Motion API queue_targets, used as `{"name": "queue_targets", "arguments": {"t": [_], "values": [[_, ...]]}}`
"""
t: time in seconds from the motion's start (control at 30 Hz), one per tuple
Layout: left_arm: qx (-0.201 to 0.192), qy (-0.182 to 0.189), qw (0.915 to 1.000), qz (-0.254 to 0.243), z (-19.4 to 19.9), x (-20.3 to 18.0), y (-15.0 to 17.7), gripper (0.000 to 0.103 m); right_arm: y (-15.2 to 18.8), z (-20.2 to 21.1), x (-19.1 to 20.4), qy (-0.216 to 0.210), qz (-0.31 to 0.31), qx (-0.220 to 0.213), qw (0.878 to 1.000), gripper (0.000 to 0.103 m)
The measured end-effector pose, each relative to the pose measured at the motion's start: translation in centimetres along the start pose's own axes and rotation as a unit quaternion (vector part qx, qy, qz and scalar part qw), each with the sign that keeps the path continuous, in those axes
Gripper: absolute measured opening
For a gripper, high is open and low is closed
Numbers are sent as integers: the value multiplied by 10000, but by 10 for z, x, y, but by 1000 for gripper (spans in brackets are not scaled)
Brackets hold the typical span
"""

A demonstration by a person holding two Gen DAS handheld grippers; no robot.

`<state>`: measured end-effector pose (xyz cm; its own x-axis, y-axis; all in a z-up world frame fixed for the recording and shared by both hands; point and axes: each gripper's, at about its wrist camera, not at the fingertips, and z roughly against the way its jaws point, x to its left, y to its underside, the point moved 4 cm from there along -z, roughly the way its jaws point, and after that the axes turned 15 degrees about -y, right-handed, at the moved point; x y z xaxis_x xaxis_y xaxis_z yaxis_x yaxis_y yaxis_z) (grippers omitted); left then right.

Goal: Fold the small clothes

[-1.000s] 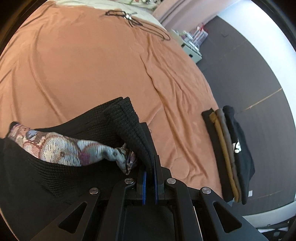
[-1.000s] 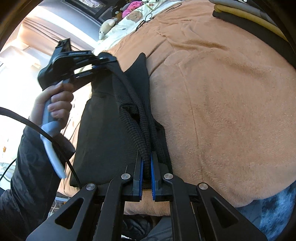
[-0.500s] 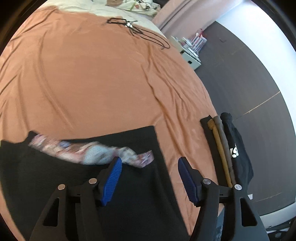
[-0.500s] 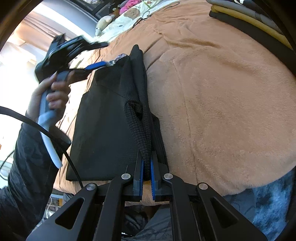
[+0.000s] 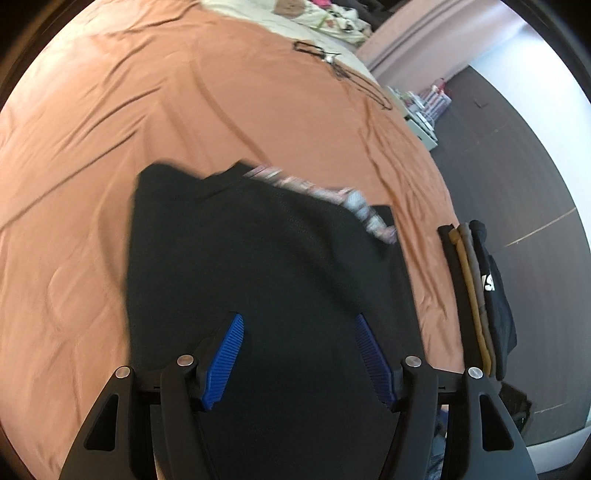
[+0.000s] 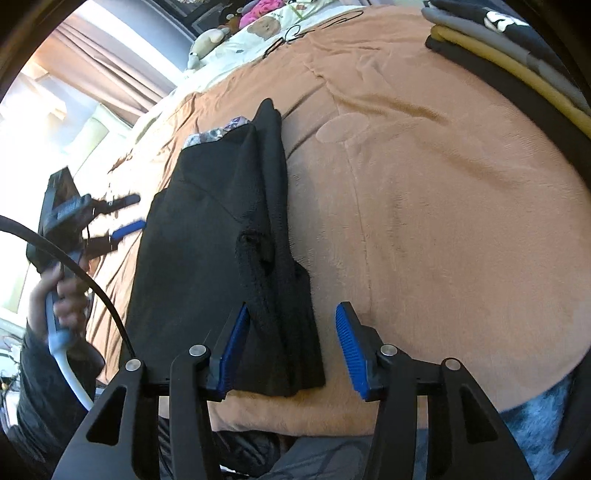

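Observation:
A black knit garment (image 5: pixel 266 266) lies folded flat on the orange-brown bed cover (image 5: pixel 110 110), with a strip of patterned lining (image 5: pixel 332 195) showing along its far edge. My left gripper (image 5: pixel 299 354) is open and empty, hovering above the garment's near part. In the right wrist view the garment (image 6: pixel 207 240) lies lengthwise with a bunched fold along its right side. My right gripper (image 6: pixel 291 339) is open, its jaws on either side of the garment's near right corner. The left gripper (image 6: pixel 125 218) also shows there, open, at the garment's left edge.
A stack of folded clothes (image 5: pixel 476 291) in black, tan and grey sits at the bed's right edge, also in the right wrist view (image 6: pixel 517 66). A black cord (image 5: pixel 340 66) and stuffed toys (image 6: pixel 258 26) lie at the far end. Dark floor lies beyond the bed.
Both grippers have let go of the black garment and opened. It dropped flat onto the bed. The left gripper pulled back and rose, the right opened last.

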<state>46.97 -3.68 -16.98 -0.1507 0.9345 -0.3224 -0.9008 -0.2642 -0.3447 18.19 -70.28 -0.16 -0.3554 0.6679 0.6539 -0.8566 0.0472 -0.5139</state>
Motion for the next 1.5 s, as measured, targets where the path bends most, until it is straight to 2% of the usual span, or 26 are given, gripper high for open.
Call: {"name": "queue_targets", "arguments": {"t": [0.2,0.43,0.5,0.57,0.73,0.83,0.9,0.93,0.97,1.03,1.27,1.5], "values": [[-13,-114,9994,317,8,37,32,64,1,-7,-1,-52,63,156,9998,44],[84,-61,9975,692,14,71,74,64,6,-14,0,-12,93,293,9995,41],[160,42,9967,790,14,77,86,60,8,-13,-1,-13,59,303,9995,36],[270,131,9961,830,12,79,98,53,9,-14,-1,-5,20,316,9995,34],[383,384,9930,1046,12,83,118,44,14,-14,2,36,44,331,9994,32],[436,549,9912,1127,15,84,129,39,17,-13,2,16,20,319,9995,26],[516,654,9899,1144,15,81,140,35,19,-12,2,-27,-14,304,9995,17],[539,687,9895,1153,13,80,144,29,21,-12,3,-57,-25,299,9995,14],[569,714,9889,1170,11,80,149,17,22,-11,4,-88,-21,294,9995,12],[551,715,9892,1155,11,79,153,12,24,-11,7,-77,10,280,9996,10],[369,759,9914,1003,46,87,146,9,39,-4,29,-126,96,403,9991,9],[516,595,9939,768,64,107,161,9,67,-4,46,-372,213,771,9961,9]]}}
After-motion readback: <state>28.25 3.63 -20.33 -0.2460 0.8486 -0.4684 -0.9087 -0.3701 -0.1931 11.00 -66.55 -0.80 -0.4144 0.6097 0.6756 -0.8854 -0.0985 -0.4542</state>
